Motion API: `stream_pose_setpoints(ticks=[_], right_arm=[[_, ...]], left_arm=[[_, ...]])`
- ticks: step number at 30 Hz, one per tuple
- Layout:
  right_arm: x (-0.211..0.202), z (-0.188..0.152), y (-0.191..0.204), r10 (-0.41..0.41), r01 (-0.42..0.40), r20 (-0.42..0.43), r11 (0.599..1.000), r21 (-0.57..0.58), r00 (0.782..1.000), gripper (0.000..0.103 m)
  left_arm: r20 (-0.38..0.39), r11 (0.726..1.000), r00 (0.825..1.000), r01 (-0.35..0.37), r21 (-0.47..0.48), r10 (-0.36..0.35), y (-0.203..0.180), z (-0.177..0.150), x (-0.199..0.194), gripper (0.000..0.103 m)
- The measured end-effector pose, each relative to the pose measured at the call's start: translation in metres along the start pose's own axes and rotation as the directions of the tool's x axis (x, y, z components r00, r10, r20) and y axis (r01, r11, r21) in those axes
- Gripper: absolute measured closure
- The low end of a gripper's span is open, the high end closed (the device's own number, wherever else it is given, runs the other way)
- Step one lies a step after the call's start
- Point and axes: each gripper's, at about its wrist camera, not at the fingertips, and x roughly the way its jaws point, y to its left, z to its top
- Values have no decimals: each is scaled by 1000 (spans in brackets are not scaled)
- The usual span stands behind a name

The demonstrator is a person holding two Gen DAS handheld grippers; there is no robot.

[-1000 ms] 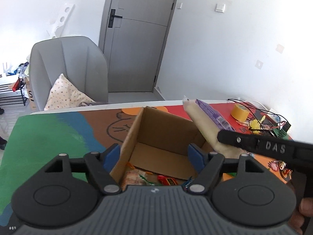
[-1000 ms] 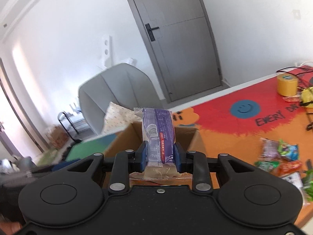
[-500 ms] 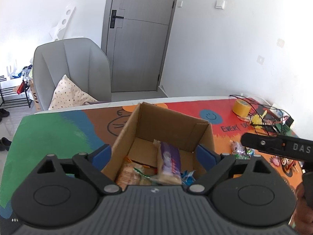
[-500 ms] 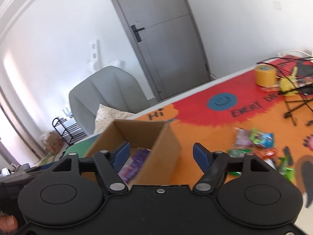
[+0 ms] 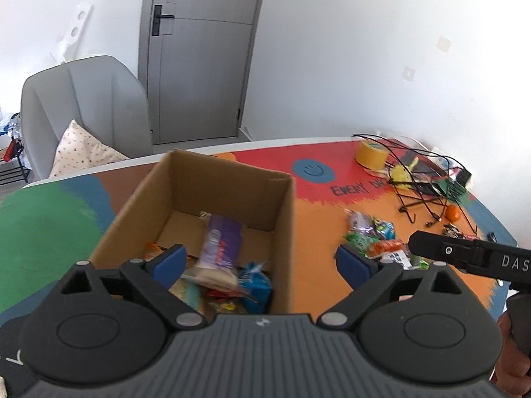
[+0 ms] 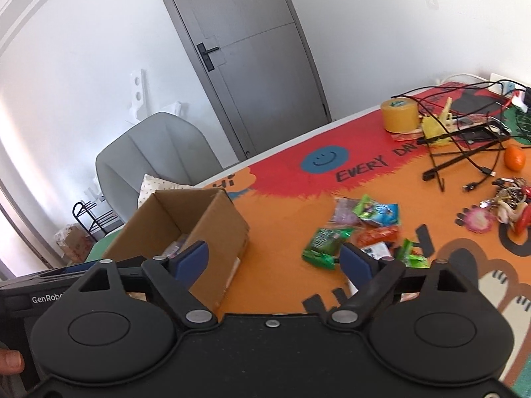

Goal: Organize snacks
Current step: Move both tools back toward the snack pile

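An open cardboard box stands on the colourful table mat; it also shows in the right wrist view. Inside it lie a purple snack pack, a blue packet and other wrappers. A loose pile of green, orange and purple snack packets lies on the orange mat right of the box, also seen in the left wrist view. My left gripper is open and empty, above the box's near right corner. My right gripper is open and empty, between box and pile.
A yellow tape roll, a tangle of black cables and a stand, an orange fruit and a keychain cluster sit at the far right. A grey armchair with a cushion stands behind the table.
My right gripper let go of the purple pack, which now lies in the box. It opened and swung right toward the loose packets. My left gripper shifted right as well.
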Motion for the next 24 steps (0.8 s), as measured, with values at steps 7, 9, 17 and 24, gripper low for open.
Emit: stream_pose_setpoints(ticks=[7,9,17,24], right_arm=[[-12,-5,-23,-8,9,-11,1000,25,1000,6],[-15,-7,-31,-10,11,-14,999,31,1000,5],[-25,-14,-61,-34,35,-26,998,51,999,5],[-28,-22,-83,-44,46,-32,996,73,999,5]], left_arm=[[-52,999,998,42,32,-40,-25,-4,5,7],[-64,998,997,52,40,-49,-32,-4,6,7],[-94,994,992,91,59,-86,-57,-8,12,7],[-104,989,988,119,84,-111,-79,-10,20,7]])
